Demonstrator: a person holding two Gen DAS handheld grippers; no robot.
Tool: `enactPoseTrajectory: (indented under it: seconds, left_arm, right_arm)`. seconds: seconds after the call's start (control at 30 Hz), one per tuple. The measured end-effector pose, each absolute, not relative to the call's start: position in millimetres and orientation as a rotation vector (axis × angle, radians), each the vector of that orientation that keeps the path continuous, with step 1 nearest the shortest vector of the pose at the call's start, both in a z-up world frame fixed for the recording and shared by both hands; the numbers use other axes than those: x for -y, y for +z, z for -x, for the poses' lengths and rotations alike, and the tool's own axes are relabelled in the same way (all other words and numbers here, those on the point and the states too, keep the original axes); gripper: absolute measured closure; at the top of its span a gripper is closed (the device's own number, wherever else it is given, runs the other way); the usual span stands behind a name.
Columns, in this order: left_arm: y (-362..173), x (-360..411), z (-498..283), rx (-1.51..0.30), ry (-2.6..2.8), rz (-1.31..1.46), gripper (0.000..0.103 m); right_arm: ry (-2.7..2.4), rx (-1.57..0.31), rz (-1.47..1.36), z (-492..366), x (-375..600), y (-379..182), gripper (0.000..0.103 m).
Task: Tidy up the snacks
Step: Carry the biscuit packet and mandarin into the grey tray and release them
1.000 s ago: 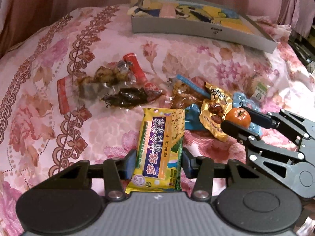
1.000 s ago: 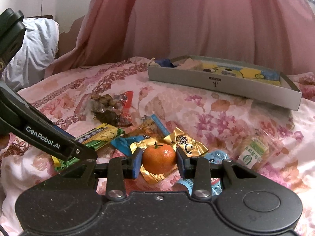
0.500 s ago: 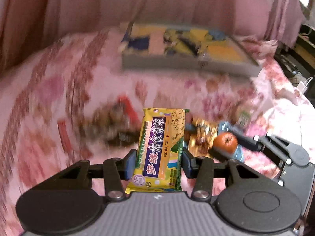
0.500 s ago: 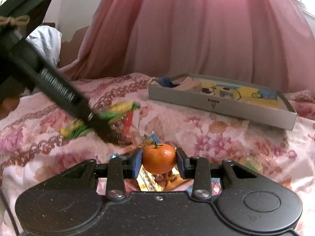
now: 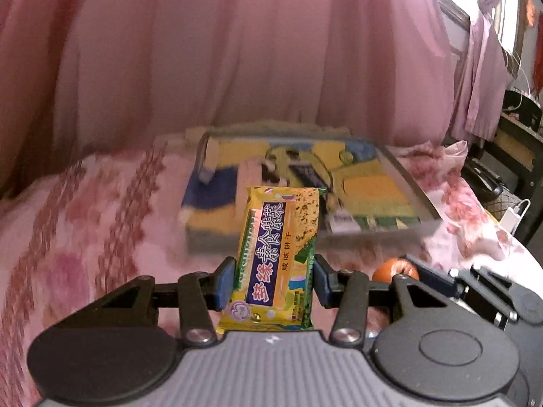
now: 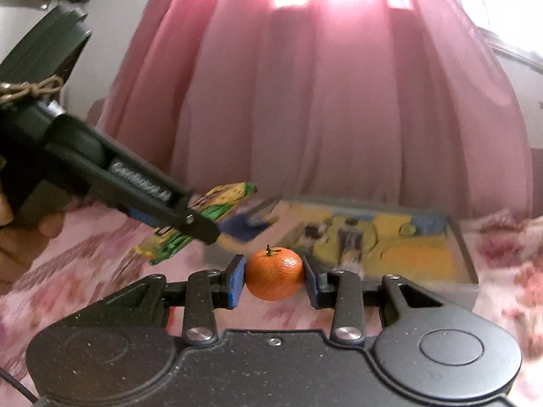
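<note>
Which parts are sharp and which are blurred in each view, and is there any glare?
Left wrist view: biscuit packet sharp, box and bedspread motion-blurred. Right wrist view: mandarin sharp, box smeared, backlit curtain glaring at the top.

Backlit pink curtain, motion-blurred background

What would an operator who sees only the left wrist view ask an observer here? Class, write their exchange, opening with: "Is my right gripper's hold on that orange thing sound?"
Observer: It looks sound. The right gripper has both blue pads against the sides of a mandarin, stem up.
Operator: Where is my biscuit packet from that side?
Observer: The biscuit packet is up and left of the mandarin, tilted, and the left gripper is clamped across it.
Operator: Anything behind my left gripper?
Observer: A hand shows at the left edge, and string is knotted on the gripper's body.
</note>
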State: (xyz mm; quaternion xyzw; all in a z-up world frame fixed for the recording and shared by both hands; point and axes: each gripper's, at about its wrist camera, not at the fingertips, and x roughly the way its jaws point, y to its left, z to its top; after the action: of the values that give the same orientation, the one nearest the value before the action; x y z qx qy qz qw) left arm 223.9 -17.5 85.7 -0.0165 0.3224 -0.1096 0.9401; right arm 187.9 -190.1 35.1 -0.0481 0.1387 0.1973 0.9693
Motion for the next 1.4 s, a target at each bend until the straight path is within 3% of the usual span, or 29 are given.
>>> enactPoseTrajectory:
  seconds: [0.23, 0.5, 1.03, 1.4]
  left_arm:
    - [99.1, 27.5, -285.4, -0.595, -0.217, -0.016, 0.053]
    - [63.6, 55.2, -334.1, -0.517, -0.292, 0.016, 0.053]
    - [12.7, 73.3, -361.1, -0.625, -0.305, 0.043, 0.052]
    - [6.0, 66.0, -361.4, -0.642, -0.293, 0.101, 0.052]
  right_arm:
    - [0.309, -0.278, 0.014, -259.1, 208.8, 25.4, 0.065]
    - [0.219, -0.324, 0.020, -289.7, 228.3, 9.1, 0.065]
    - [0.201, -0.405, 0.042, -304.1, 229.5, -3.6, 0.064]
    - [0.191, -0.409, 0.036, -302.1, 231.3, -4.1, 0.063]
